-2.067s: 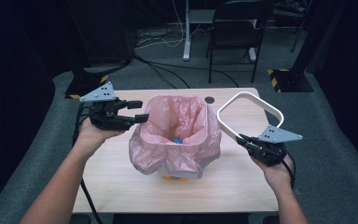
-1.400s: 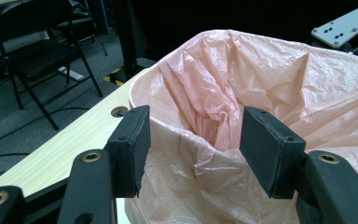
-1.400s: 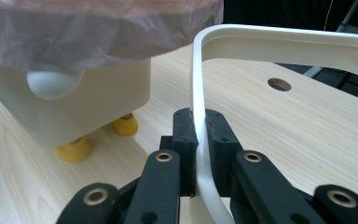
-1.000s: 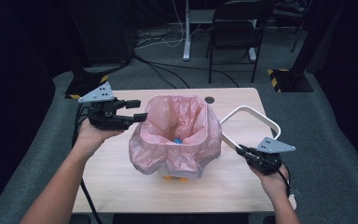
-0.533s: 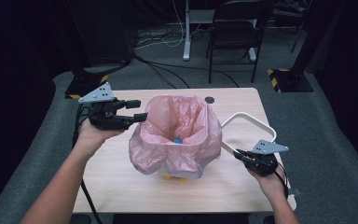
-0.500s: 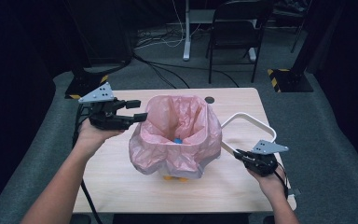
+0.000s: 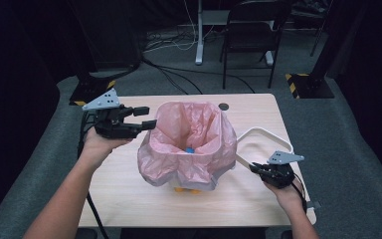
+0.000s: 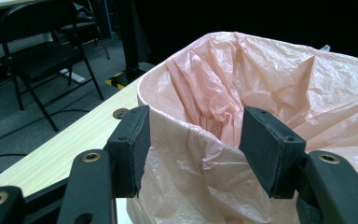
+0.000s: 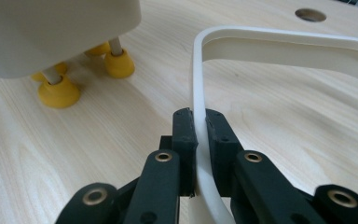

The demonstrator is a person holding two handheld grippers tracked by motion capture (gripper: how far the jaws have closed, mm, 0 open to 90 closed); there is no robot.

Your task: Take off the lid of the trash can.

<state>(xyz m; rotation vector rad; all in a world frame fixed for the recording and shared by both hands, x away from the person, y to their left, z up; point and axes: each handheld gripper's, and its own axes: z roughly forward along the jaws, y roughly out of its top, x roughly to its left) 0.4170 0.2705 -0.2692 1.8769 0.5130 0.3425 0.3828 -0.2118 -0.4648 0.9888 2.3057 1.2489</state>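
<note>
A pale bin lined with a pink plastic bag (image 7: pixel 194 149) stands mid-table on yellow feet (image 9: pixel 56 91); something small and blue (image 7: pixel 189 149) lies inside. My left gripper (image 7: pixel 149 117) hovers open at the bag's left rim. In the left gripper view its jaws (image 8: pixel 193 149) straddle the folded-over bag edge (image 8: pixel 214 182) without pressing it. My right gripper (image 7: pixel 252 168) is shut on a white plastic ring (image 7: pixel 261 130), which lies low over the table to the right of the bin. The right gripper view shows the pads (image 9: pixel 200 126) pinching the ring's thin band (image 9: pixel 279 39).
The wooden table (image 7: pixel 129 194) has a round cable hole (image 7: pixel 223 106) behind the bin. A black chair (image 7: pixel 253 30) and floor cables stand beyond the far edge. Grey carpet surrounds the table.
My right gripper has sunk toward the table, bringing the white ring down from a raised tilt to nearly flat. The left gripper and the bag have stayed put.
</note>
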